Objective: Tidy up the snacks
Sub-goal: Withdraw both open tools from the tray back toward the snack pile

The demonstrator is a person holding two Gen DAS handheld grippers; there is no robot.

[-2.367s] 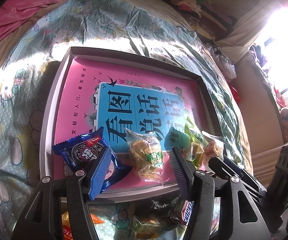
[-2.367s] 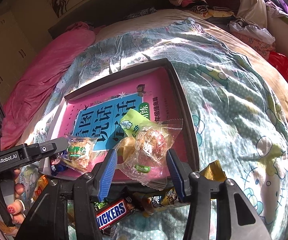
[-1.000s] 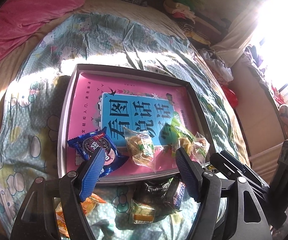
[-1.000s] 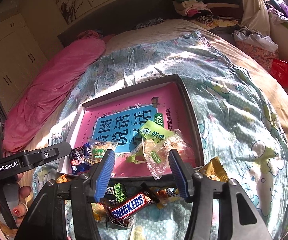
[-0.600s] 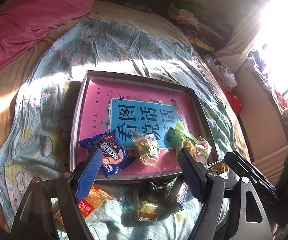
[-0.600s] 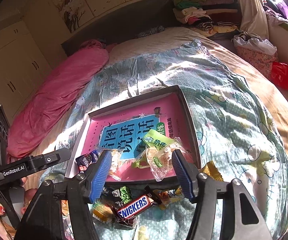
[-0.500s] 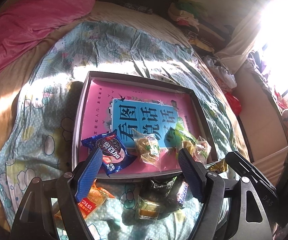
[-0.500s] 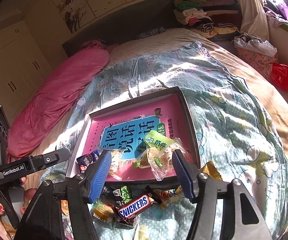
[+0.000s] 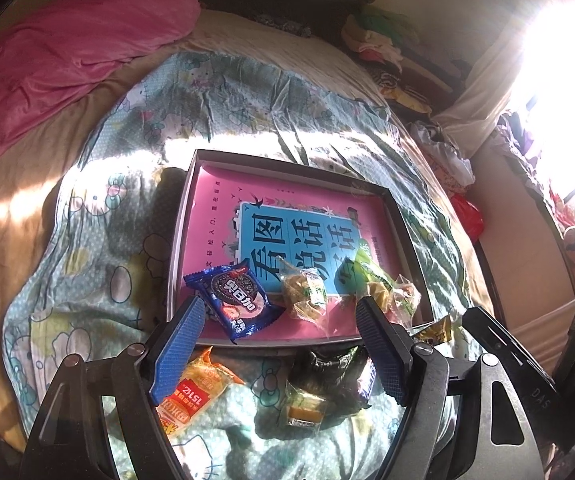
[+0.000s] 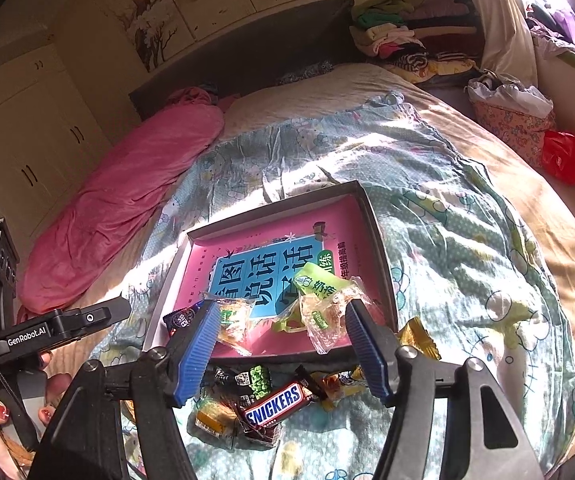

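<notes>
Bed [image 10: 467, 152] carries a cartoon-print blanket [image 10: 447, 216] over a tan sheet. Pink duvet [image 10: 127, 196] bunched along the left edge up to the headboard. On the blanket, mid-bed: shallow grey tray [image 10: 379, 248]. Just beside its near rim, loose on the blanket: Snickers bar [image 10: 275, 400], orange packet [image 9: 191, 396], gold wrapper [image 10: 417, 338], further small wrapped snacks [image 10: 255, 378].

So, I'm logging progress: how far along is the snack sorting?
Partly done. The Oreo pack, a clear-wrapped snack and others lie in the tray. Both hand-held grippers are open and empty. The Snickers bar and orange packet remain on the blanket.
</notes>
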